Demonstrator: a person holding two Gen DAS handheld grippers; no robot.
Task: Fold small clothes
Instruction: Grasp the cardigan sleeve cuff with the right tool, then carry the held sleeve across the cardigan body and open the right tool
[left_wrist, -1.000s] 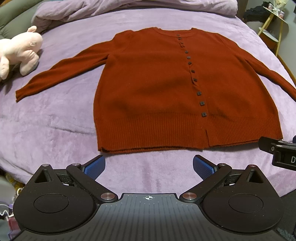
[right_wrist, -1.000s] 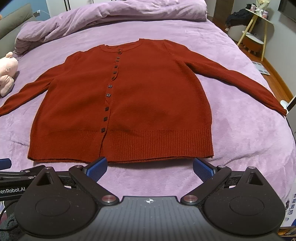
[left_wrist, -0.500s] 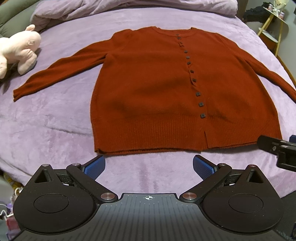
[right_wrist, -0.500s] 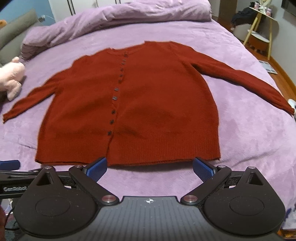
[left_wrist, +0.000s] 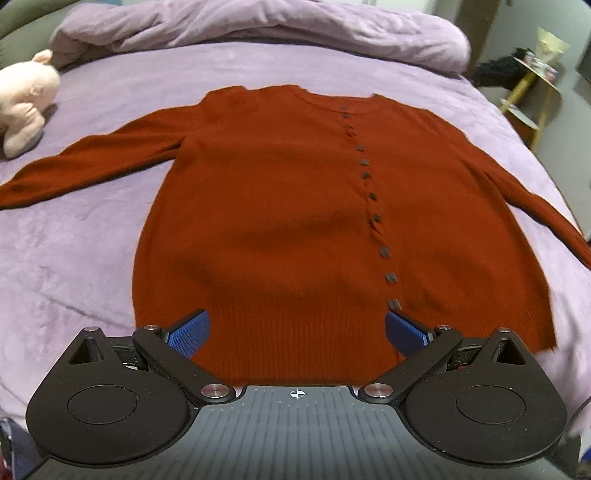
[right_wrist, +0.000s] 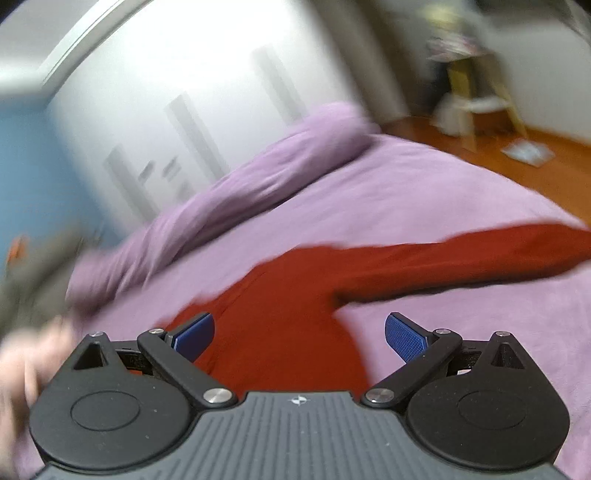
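Observation:
A rust-red buttoned cardigan (left_wrist: 280, 206) lies flat on the purple bedspread (left_wrist: 74, 266), sleeves spread out to both sides. My left gripper (left_wrist: 297, 330) is open and empty, its blue pads hovering over the ribbed hem. In the blurred right wrist view, my right gripper (right_wrist: 299, 336) is open and empty above the cardigan's body (right_wrist: 280, 325), near the armpit, and the right sleeve (right_wrist: 461, 258) runs out to the right.
A pink plush toy (left_wrist: 22, 107) lies at the bed's left. A bunched purple duvet (left_wrist: 258, 26) lies along the far edge. A yellow-legged side table (left_wrist: 535, 85) stands on the wooden floor (right_wrist: 517, 155) at the right. White wardrobe doors (right_wrist: 166, 92) are behind the bed.
Both grippers moved forward over the cardigan. The left one went from short of the hem to above it. The right one swung fast towards the right sleeve, blurring its view.

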